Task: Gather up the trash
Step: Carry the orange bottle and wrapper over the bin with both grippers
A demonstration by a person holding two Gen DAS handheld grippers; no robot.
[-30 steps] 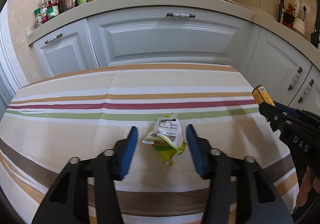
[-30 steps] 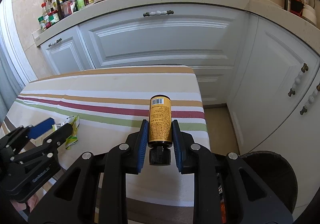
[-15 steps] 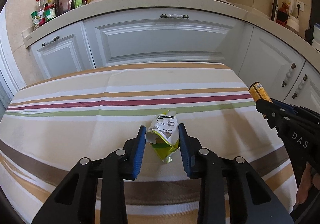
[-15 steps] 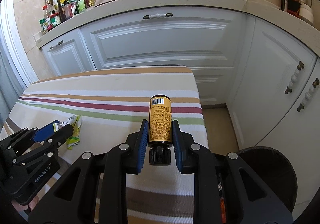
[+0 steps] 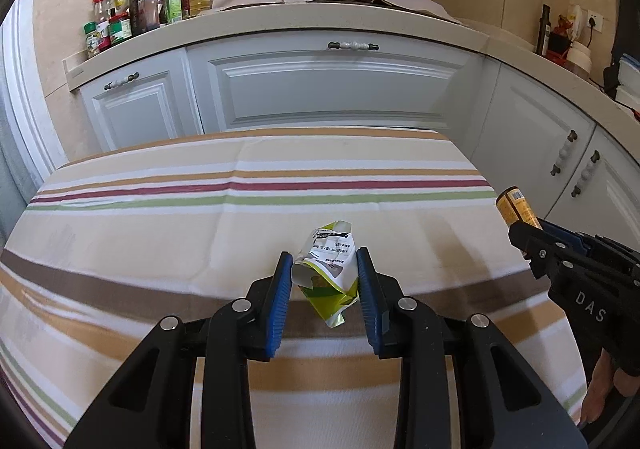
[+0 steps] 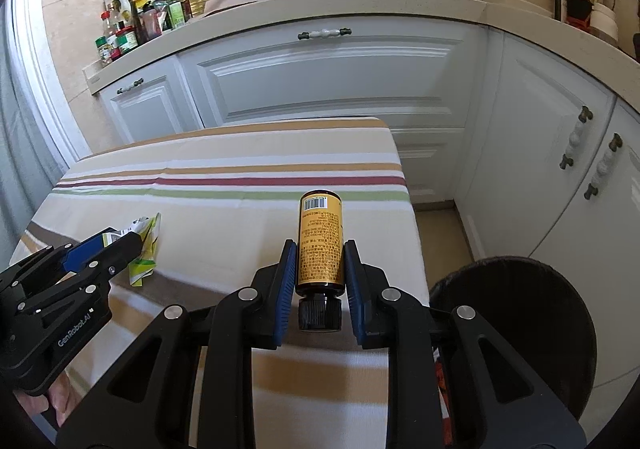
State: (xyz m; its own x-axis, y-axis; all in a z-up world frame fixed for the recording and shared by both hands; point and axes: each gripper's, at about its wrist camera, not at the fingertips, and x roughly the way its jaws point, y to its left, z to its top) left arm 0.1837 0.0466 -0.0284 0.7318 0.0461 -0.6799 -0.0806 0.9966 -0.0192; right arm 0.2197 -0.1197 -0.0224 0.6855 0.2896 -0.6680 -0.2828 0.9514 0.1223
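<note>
Left wrist view: left gripper (image 5: 325, 273) clamps green wrapper (image 5: 330, 273) over striped table (image 5: 160, 233). Right gripper (image 6: 320, 269) holds amber bottle (image 6: 321, 237). I judge 2 items picked, none binned; black bin (image 6: 516, 329) waits right.

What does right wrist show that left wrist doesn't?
Right wrist only: the dark trash bin on the floor beside the table, and the amber bottle's black cap.
Left wrist only: the left gripper closed on the green and white wrapper, seen from straight behind.
Both: the wrapper, the amber bottle clamped in the right gripper, the striped tablecloth and the white cabinets.
</note>
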